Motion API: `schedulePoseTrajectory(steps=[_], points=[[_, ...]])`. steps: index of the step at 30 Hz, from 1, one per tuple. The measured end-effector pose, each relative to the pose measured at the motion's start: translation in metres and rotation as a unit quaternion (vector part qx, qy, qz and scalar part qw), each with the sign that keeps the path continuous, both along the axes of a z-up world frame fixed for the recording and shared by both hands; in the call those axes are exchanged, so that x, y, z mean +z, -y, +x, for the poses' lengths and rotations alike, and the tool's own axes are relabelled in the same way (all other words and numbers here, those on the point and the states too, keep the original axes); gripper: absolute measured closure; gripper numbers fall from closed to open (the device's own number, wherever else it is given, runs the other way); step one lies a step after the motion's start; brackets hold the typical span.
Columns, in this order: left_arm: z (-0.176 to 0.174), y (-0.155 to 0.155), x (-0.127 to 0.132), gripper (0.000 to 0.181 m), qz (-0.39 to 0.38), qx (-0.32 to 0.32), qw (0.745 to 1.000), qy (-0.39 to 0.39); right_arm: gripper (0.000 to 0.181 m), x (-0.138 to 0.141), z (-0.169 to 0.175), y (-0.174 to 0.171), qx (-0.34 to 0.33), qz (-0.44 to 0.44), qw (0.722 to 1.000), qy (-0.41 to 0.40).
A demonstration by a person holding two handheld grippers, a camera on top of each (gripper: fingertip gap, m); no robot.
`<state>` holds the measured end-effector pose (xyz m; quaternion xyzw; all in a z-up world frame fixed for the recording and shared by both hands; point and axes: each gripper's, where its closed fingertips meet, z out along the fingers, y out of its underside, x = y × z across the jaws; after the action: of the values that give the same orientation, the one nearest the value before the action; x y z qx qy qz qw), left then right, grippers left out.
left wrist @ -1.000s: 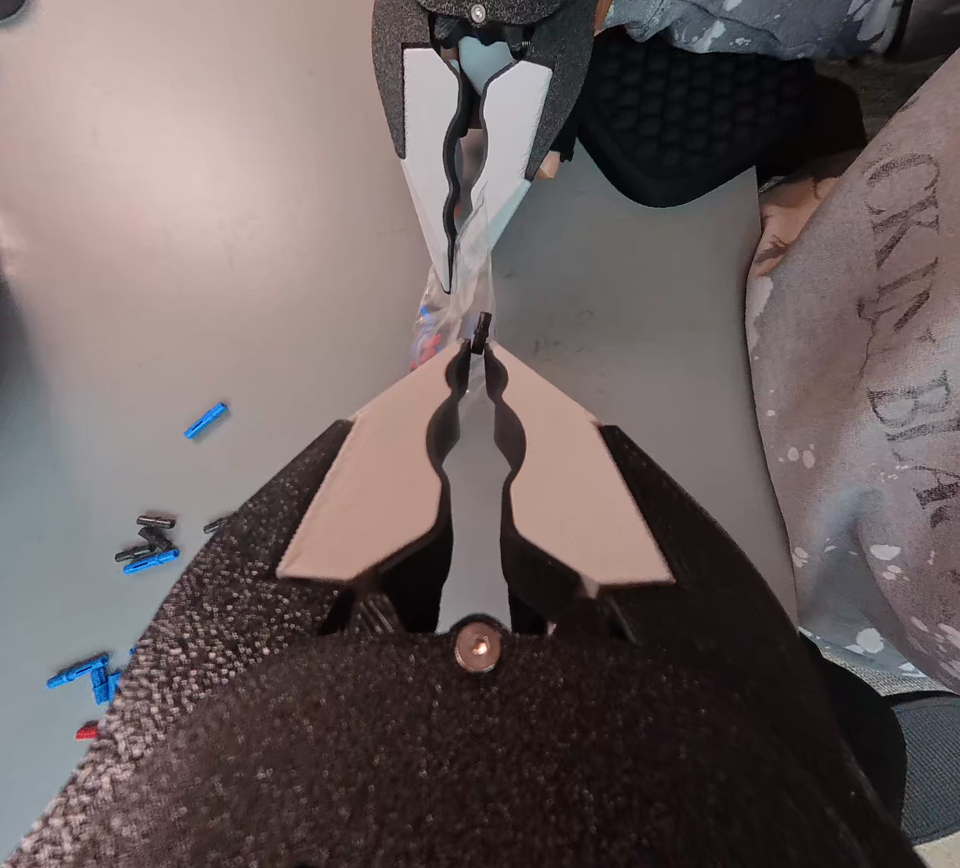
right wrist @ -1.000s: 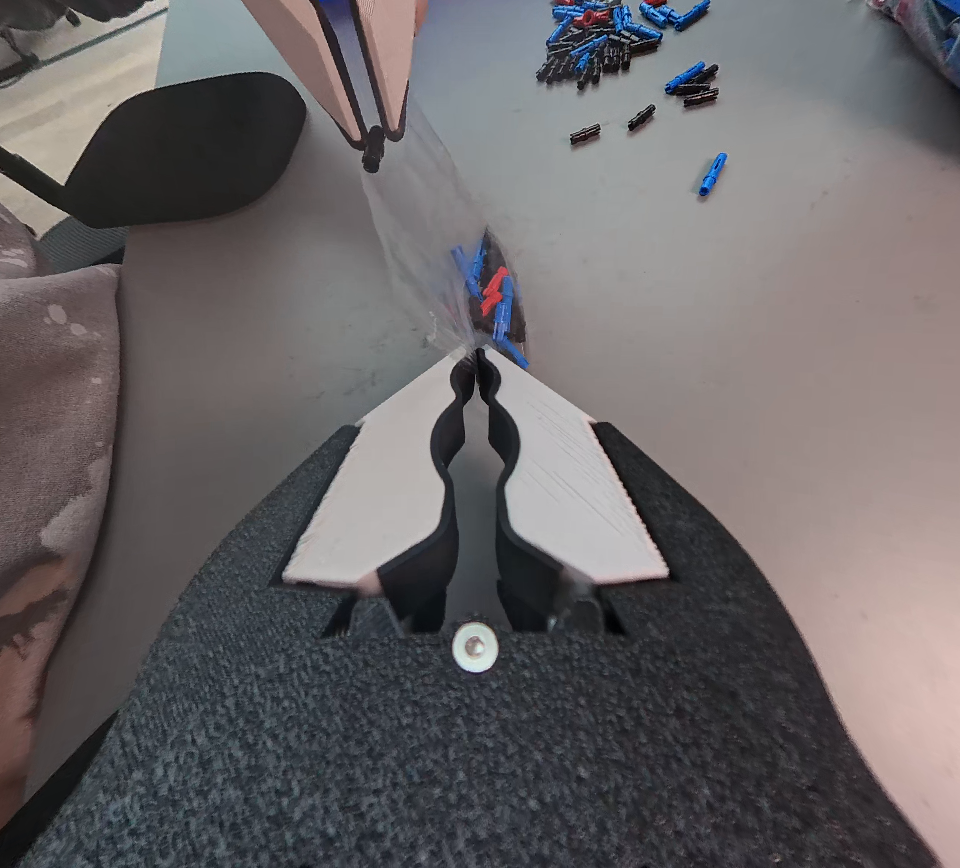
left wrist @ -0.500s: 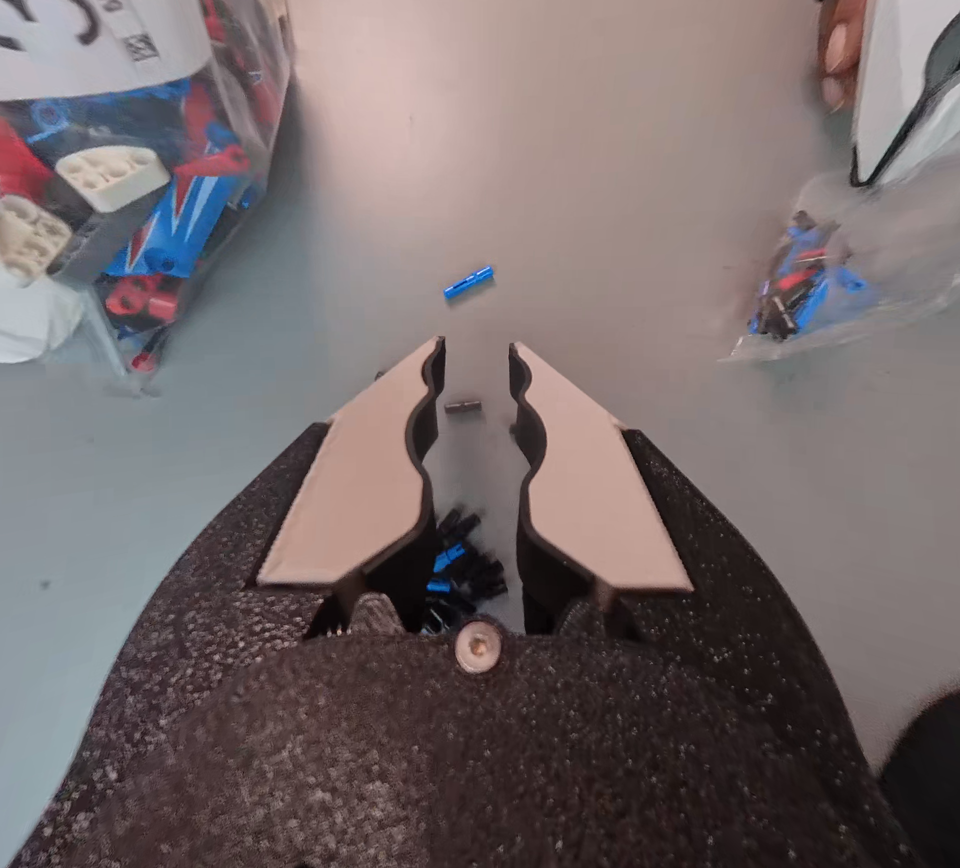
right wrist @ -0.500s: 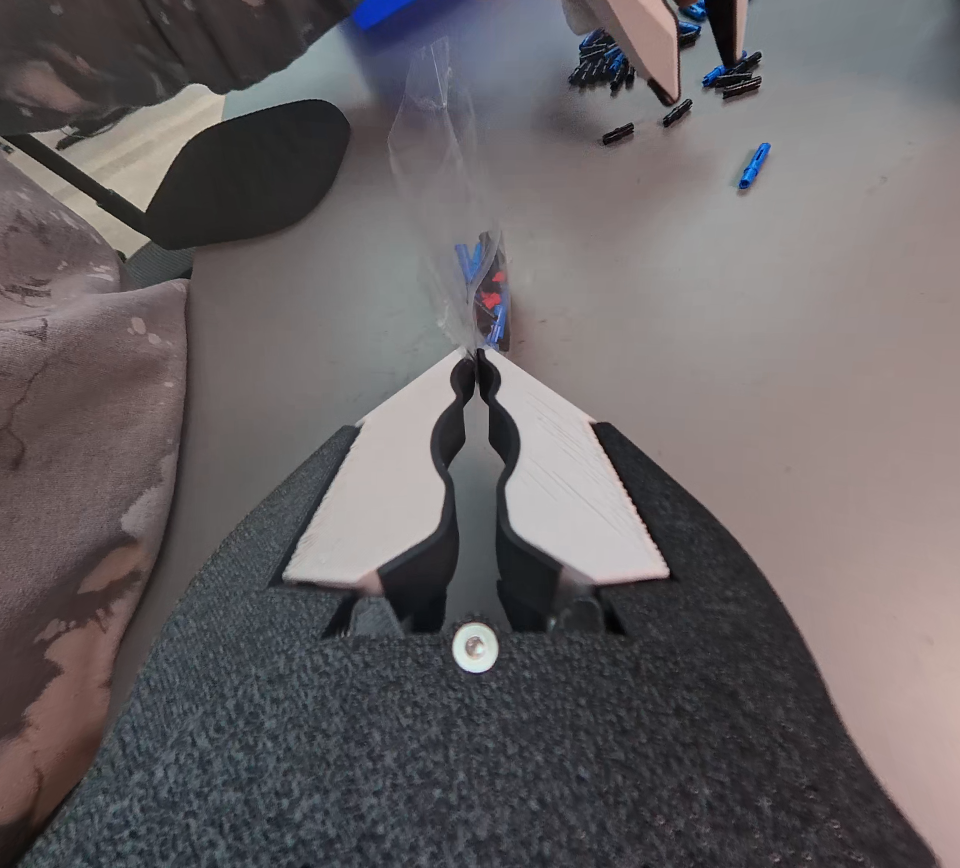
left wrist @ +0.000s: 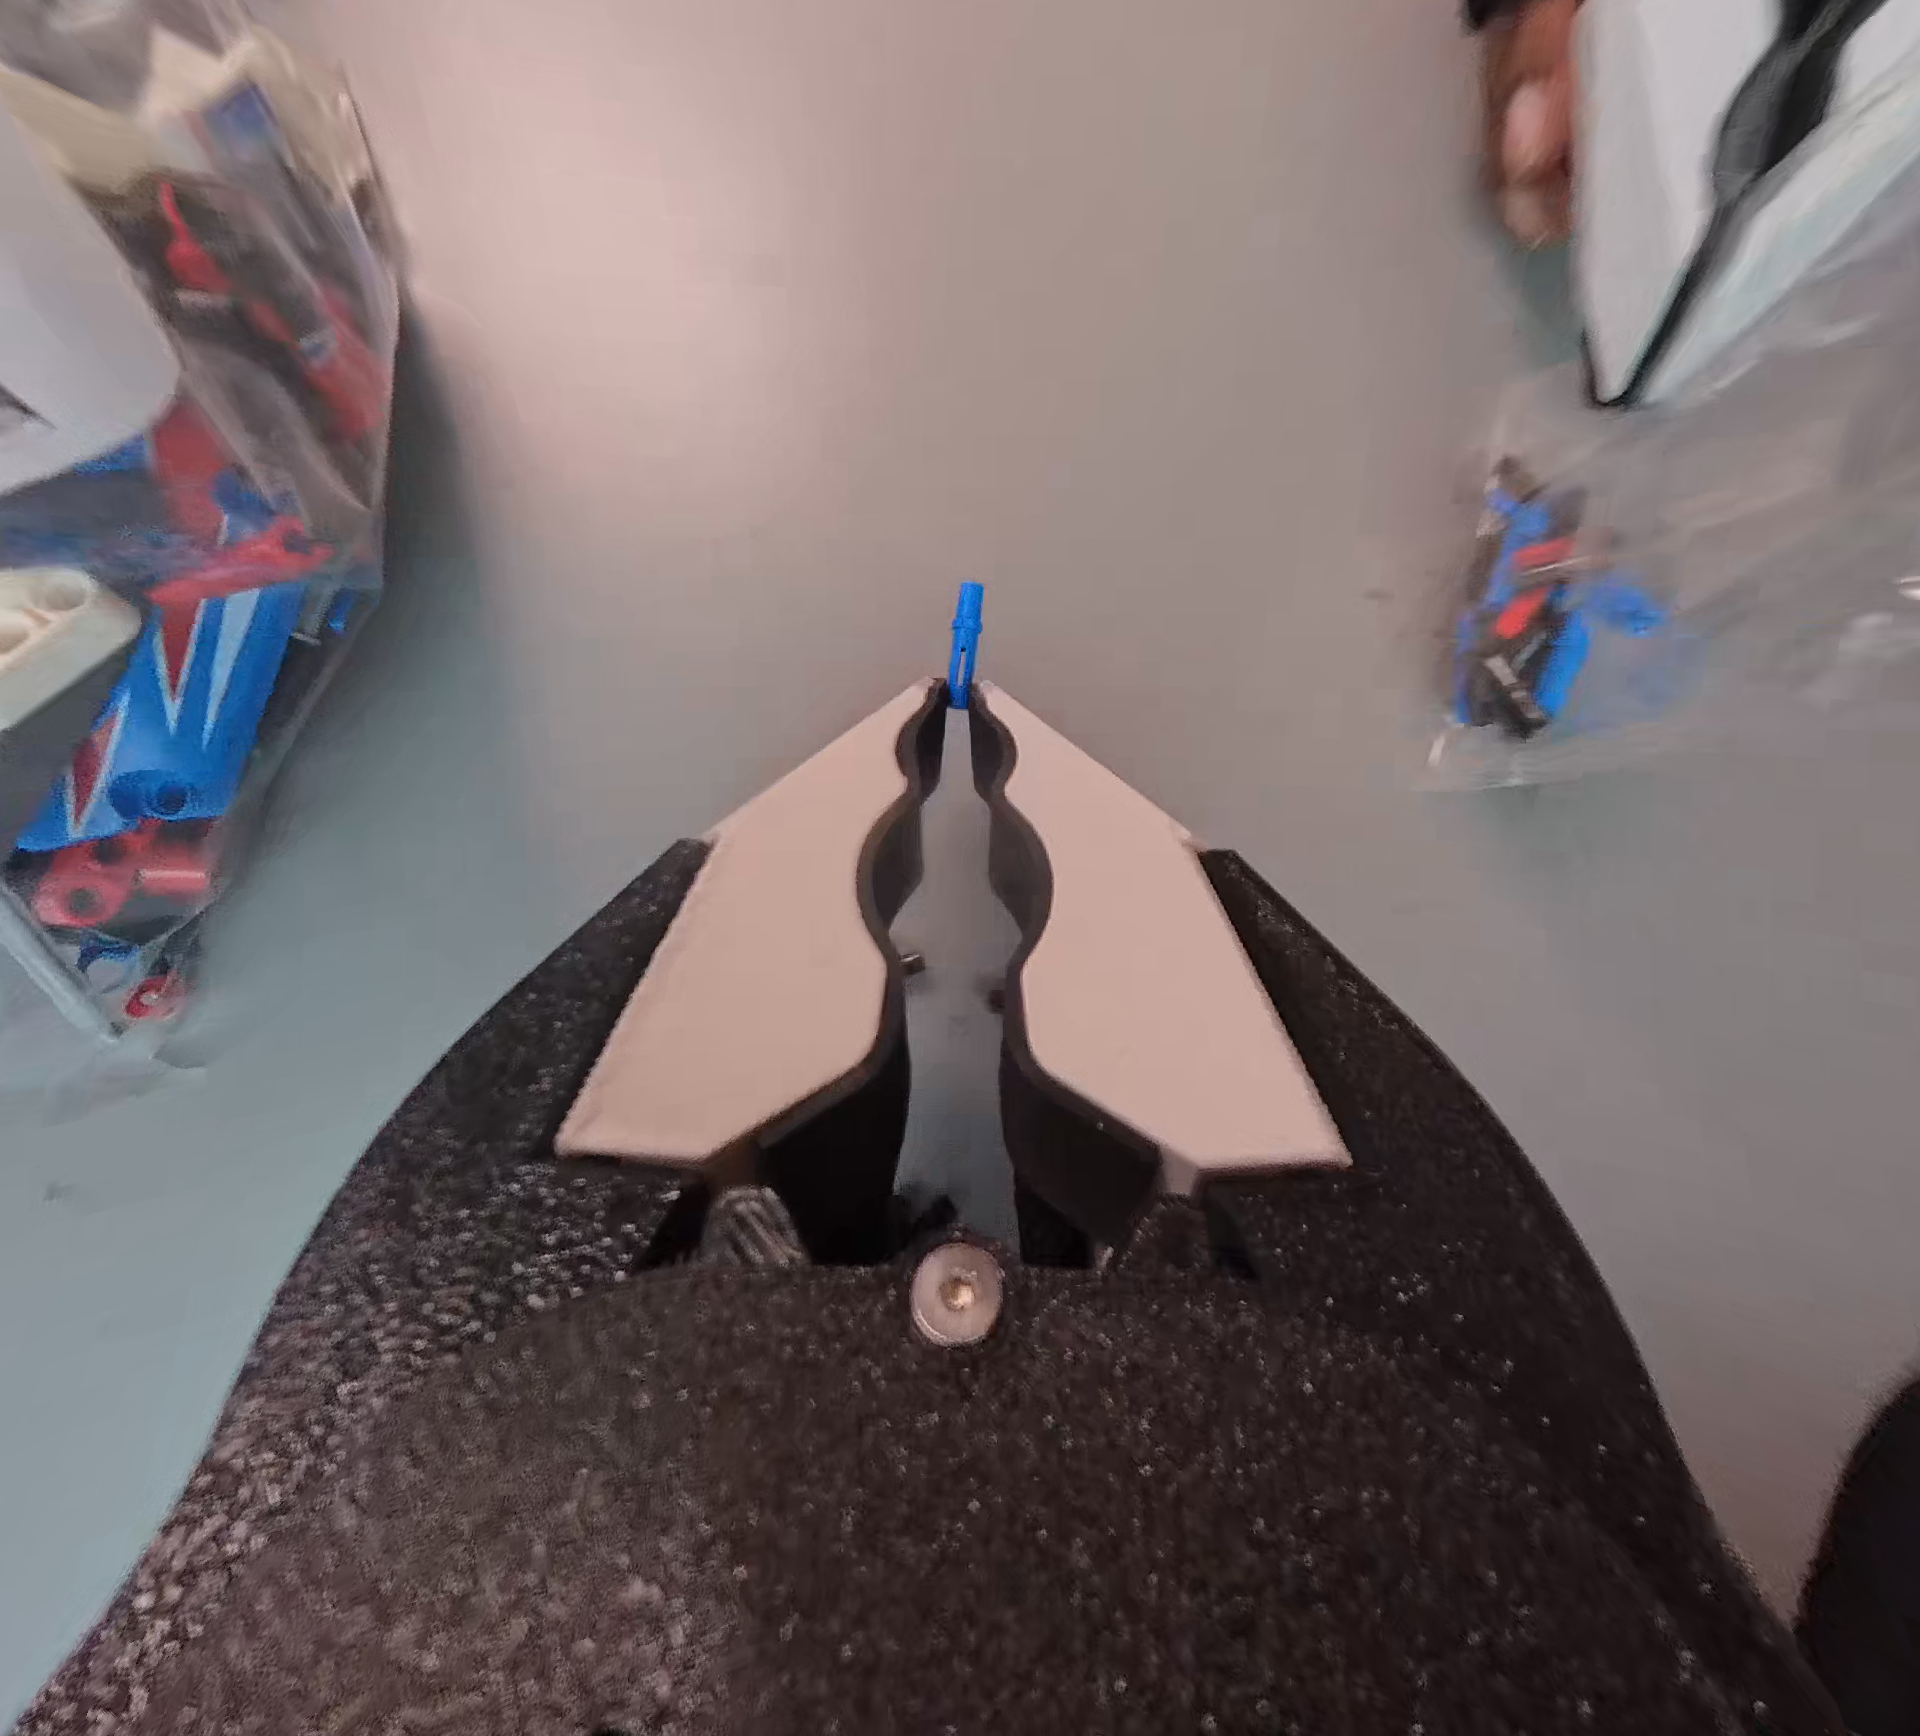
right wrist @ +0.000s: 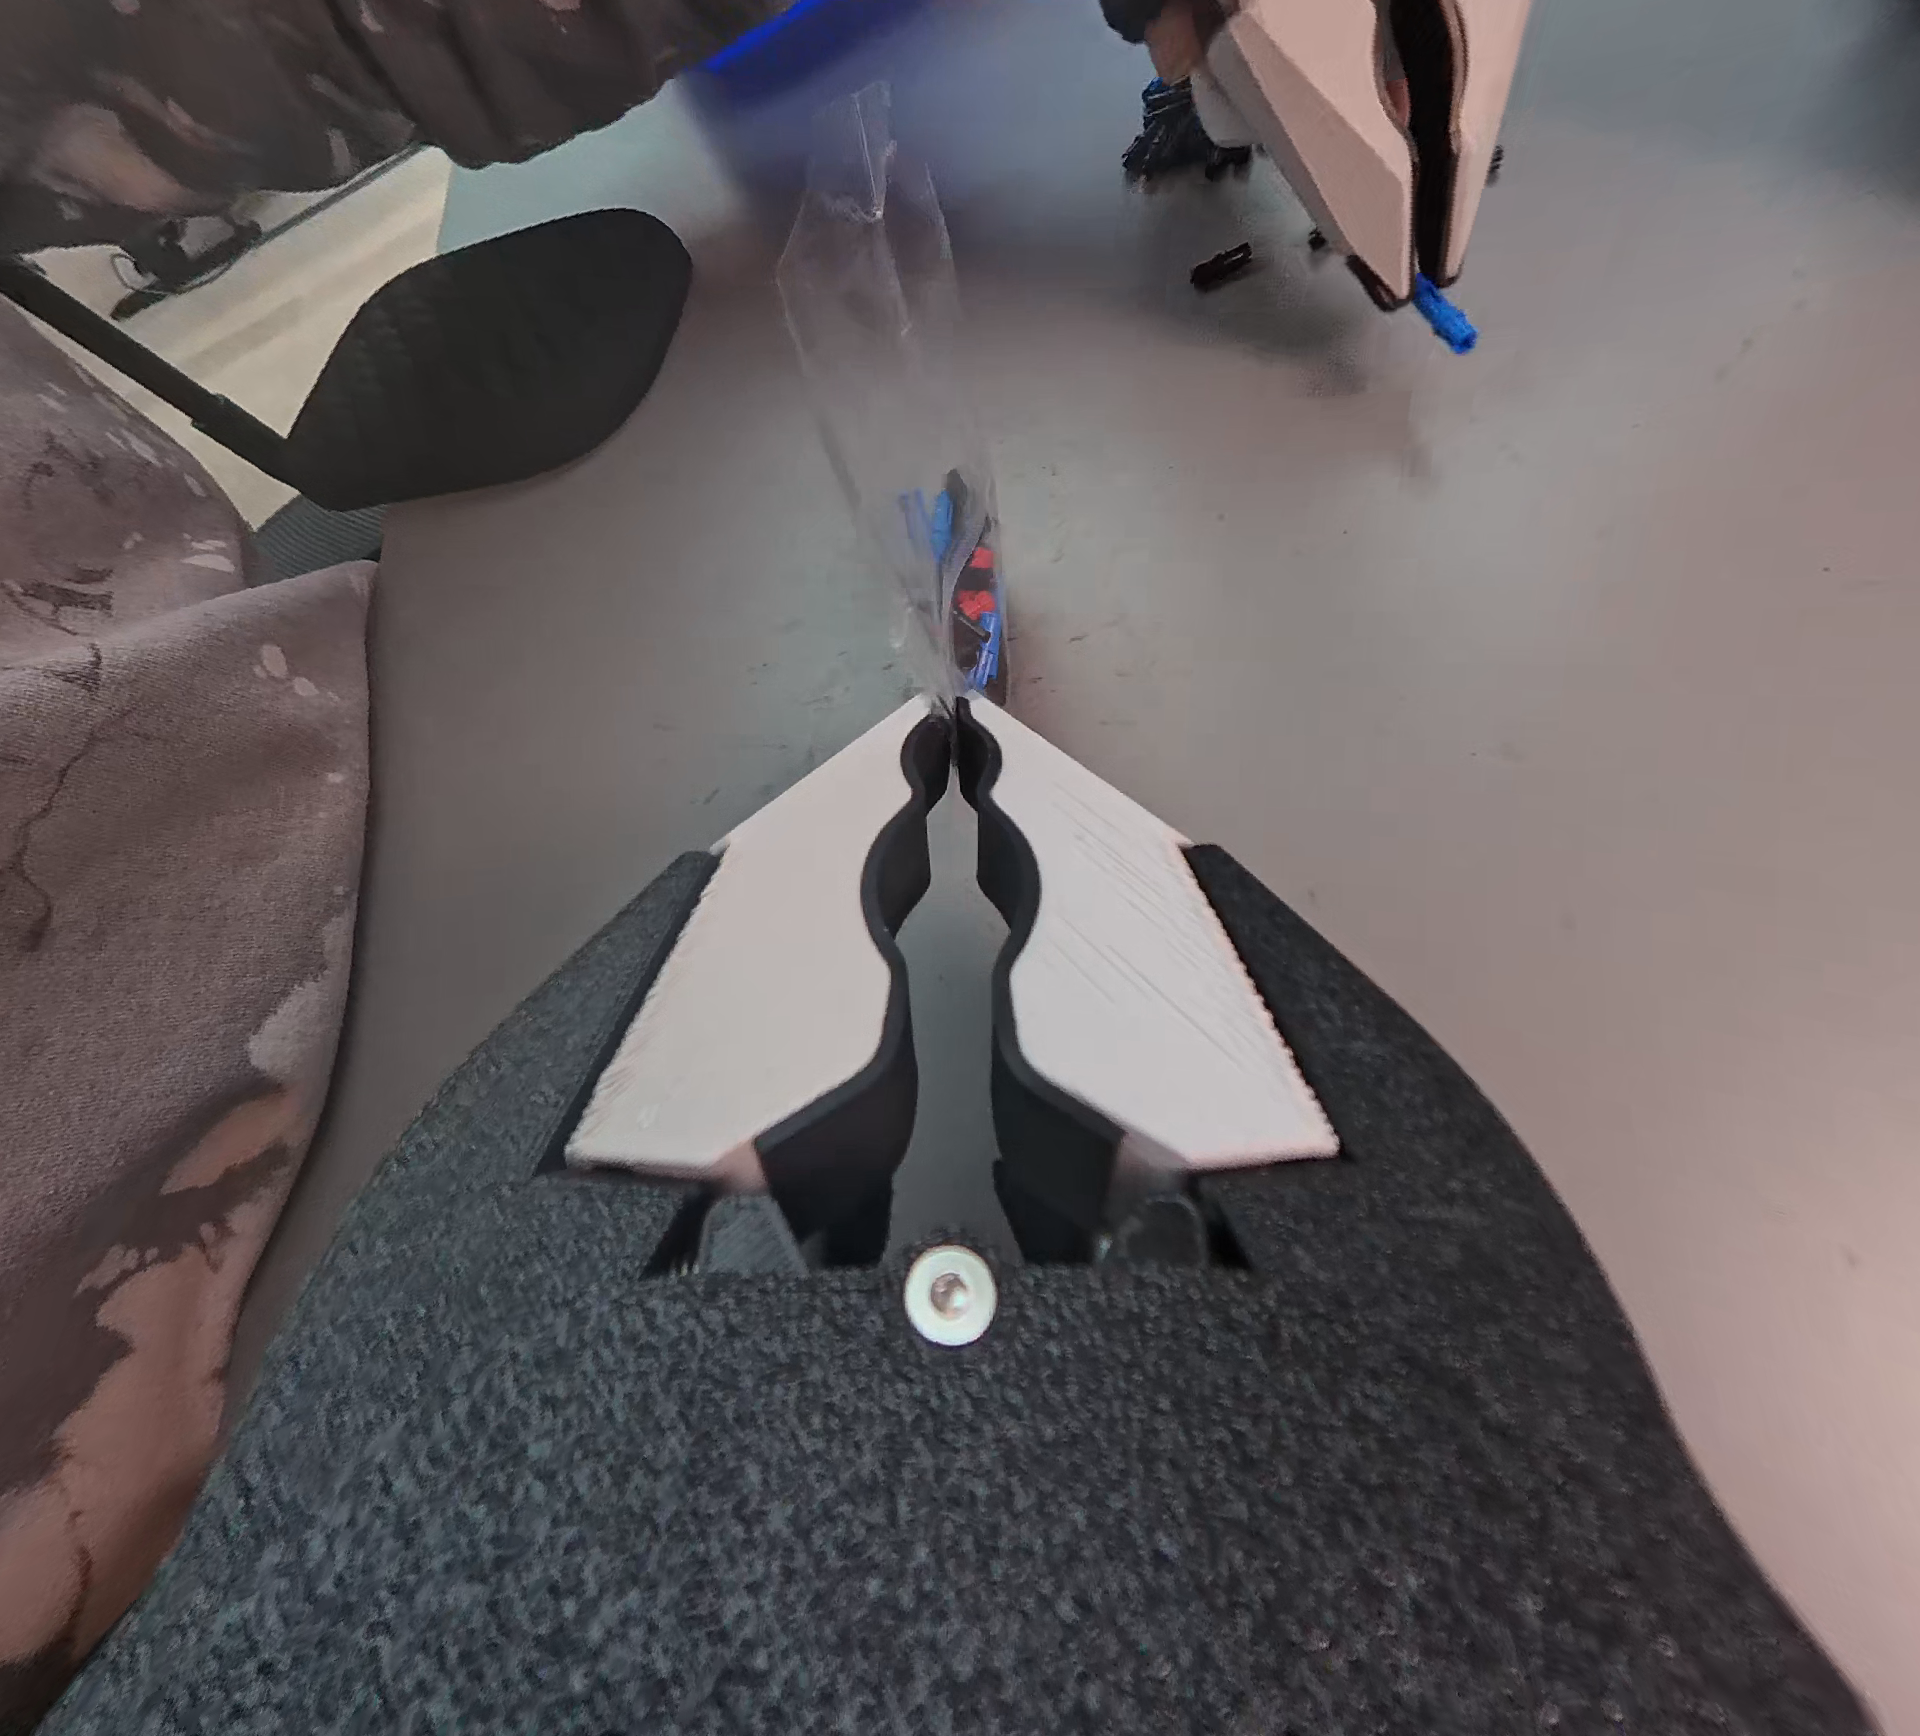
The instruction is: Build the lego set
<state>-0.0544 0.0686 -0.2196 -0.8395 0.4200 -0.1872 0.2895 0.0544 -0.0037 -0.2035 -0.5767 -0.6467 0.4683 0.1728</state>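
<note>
My left gripper (left wrist: 958, 699) is shut on a small blue lego pin (left wrist: 965, 637) that sticks out past its tips over the grey table; it also shows in the right wrist view (right wrist: 1418, 292) with the pin (right wrist: 1444, 325) at its tips. My right gripper (right wrist: 951, 712) is shut on a corner of a small clear plastic bag (right wrist: 894, 315) that holds blue, red and black pins (right wrist: 966, 585). The bag rests on the table. In the left wrist view the right gripper (left wrist: 1616, 398) and its bag (left wrist: 1538, 626) are blurred at the right.
A large clear bag of blue, red and white lego parts (left wrist: 177, 502) lies at the left. Loose black and blue pins (right wrist: 1184, 138) lie on the table behind the left gripper. A black chair armrest (right wrist: 488, 356) and a person's patterned clothing (right wrist: 156, 855) are at the table's left edge. The gap from one gripper's tips to the other's is roughly 15 cm.
My left gripper let go of the bag, swung over to the loose pins, and closed on a blue pin. My right gripper kept hold of the bag, which now hangs slack.
</note>
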Motion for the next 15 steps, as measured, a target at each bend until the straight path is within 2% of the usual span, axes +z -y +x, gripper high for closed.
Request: schedulePoseTrajectory(steps=[1, 4, 6, 9, 12, 15], points=[[0.007, 0.005, 0.018, 0.177, 0.015, 0.000, 0.999, 0.030, 0.181, 0.000, 0.000, 0.000, -0.002, 0.001, 1.000, 0.000], [0.042, 0.038, 0.088, 0.177, 0.045, -0.043, 0.989, 0.135, 0.181, -0.001, -0.001, -0.002, -0.006, -0.002, 1.000, 0.003], [0.057, 0.062, 0.107, 0.177, 0.051, -0.078, 0.988, 0.124, 0.181, -0.001, -0.002, -0.002, -0.007, -0.005, 1.000, 0.004], [0.065, 0.076, 0.095, 0.174, 0.036, -0.095, 0.993, 0.052, 0.181, -0.001, -0.004, 0.001, -0.004, -0.003, 1.000, 0.003], [0.066, 0.081, 0.079, 0.170, 0.020, -0.099, 0.995, 0.015, 0.181, 0.000, -0.003, 0.003, -0.005, 0.003, 1.000, 0.002], [0.068, 0.086, 0.082, 0.166, 0.014, -0.108, 0.994, 0.031, 0.181, -0.001, -0.003, 0.003, -0.006, 0.005, 1.000, 0.002]])
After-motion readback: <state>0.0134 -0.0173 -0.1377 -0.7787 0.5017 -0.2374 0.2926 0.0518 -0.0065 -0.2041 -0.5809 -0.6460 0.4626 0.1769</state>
